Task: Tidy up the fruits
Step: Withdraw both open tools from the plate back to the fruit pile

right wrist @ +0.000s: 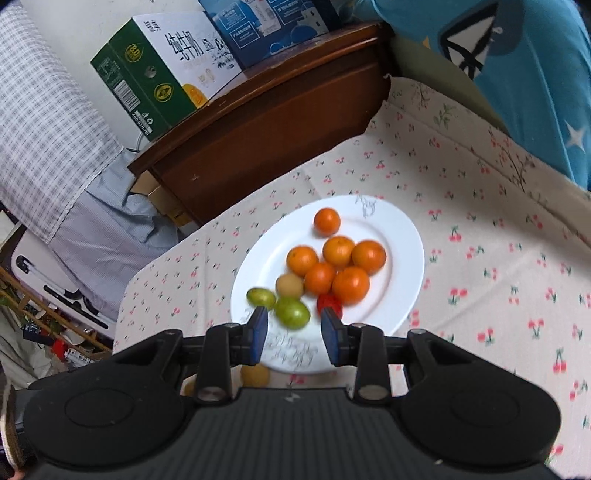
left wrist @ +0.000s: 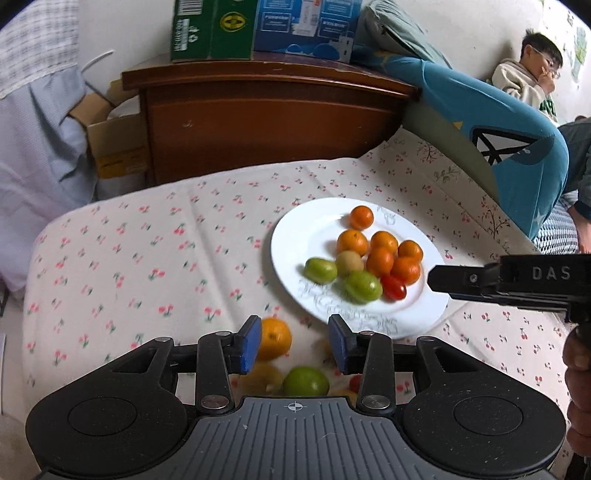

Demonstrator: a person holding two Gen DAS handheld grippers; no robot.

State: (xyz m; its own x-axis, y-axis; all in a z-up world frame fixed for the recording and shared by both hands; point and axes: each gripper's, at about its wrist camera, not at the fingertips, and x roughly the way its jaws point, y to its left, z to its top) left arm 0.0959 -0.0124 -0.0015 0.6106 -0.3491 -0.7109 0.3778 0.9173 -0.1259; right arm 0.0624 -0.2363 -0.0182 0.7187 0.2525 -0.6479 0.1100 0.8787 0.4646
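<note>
A white plate on the cherry-print cloth holds several oranges, two green fruits, a tan fruit and a cherry tomato. My left gripper is open and empty above loose fruit on the cloth: an orange, a green fruit, a yellowish fruit and a small red one. My right gripper is open and empty over the plate's near edge, close to a green fruit and the tomato. It also shows in the left wrist view, over the plate's right rim.
A dark wooden cabinet with green and blue cartons stands behind the table. A blue-covered chair is at the right, a child behind it. A tan fruit lies on the cloth beside the plate.
</note>
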